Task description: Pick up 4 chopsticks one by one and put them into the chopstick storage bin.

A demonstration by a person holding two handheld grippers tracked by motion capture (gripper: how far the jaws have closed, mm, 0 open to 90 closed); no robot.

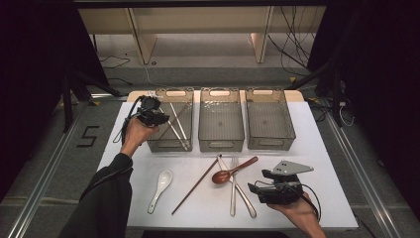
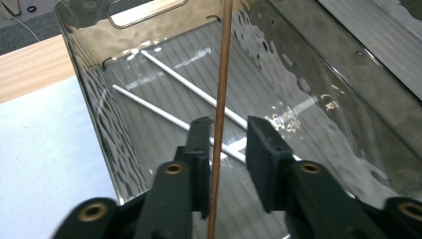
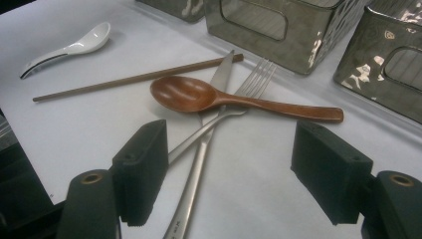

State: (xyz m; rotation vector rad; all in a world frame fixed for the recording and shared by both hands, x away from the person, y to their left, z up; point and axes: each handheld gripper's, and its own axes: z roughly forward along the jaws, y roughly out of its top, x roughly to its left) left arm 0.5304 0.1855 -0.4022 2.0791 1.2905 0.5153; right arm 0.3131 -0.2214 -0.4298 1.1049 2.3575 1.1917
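High view: left claw (image 1: 159,118) over left bin (image 1: 184,95), far left on desk (image 1: 317,148); white chopsticks (image 1: 179,126) already inside.

Left gripper view: brown chopstick (image 2: 222,89) stands between jaws, jaws parted, pads off it. Probably light, stiff, smooth, slippery; best pinched mid-length.

Right gripper view: right claw (image 3: 229,172) wide apart, empty, above wooden spoon (image 3: 199,95), fork (image 3: 251,82), knife (image 3: 204,149), second brown chopstick (image 3: 129,78). No readable labels.

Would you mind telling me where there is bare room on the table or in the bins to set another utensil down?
The middle bin and the right bin lie bare. So does the mat right of the knife. The left bin already holds chopsticks, and the wooden spoon, fork and knife overlap.
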